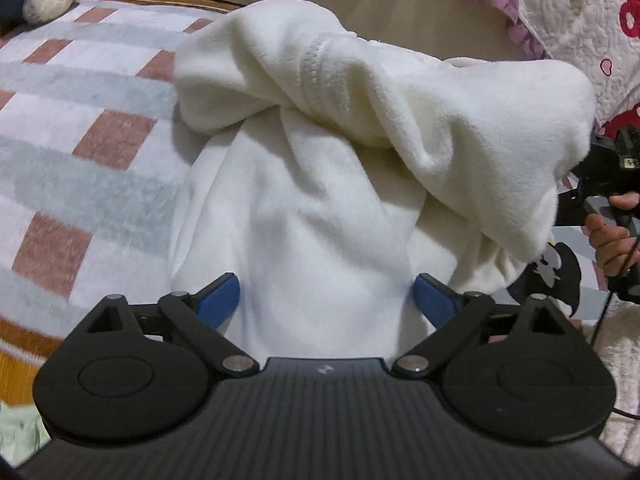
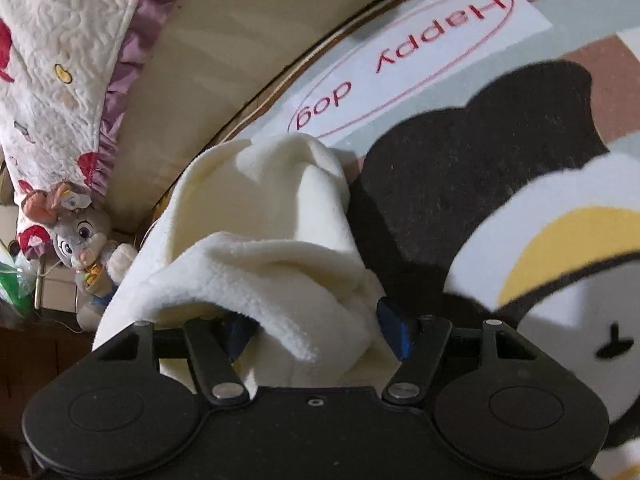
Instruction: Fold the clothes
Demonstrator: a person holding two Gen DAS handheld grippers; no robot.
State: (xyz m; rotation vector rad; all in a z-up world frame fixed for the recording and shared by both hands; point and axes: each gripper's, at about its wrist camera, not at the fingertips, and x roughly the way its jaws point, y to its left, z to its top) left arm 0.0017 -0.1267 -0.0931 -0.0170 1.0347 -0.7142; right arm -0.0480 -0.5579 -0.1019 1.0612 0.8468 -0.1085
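A cream-white fleece garment (image 1: pixel 320 128) lies bunched on the patterned blanket (image 1: pixel 80 152), with one thick fold flopped across its top. My left gripper (image 1: pixel 326 300) stands open over its near part. The blue pads (image 1: pixel 220 300) sit wide apart with flat cloth between them, not pinched. In the right wrist view the same garment (image 2: pixel 260 240) is heaped in front of my right gripper (image 2: pixel 320 332), which is open. A fold drapes over its left finger and hides most of that pad; the right pad (image 2: pixel 394 328) shows beside the cloth.
A person's hand (image 1: pixel 608 236) holds the right tool at the left view's right edge. A plush rabbit (image 2: pixel 88 240) sits by a red-and-white quilt (image 2: pixel 60 40) and a beige panel (image 2: pixel 224 40). The blanket (image 2: pixel 440 60) carries a black bear shape and lettering.
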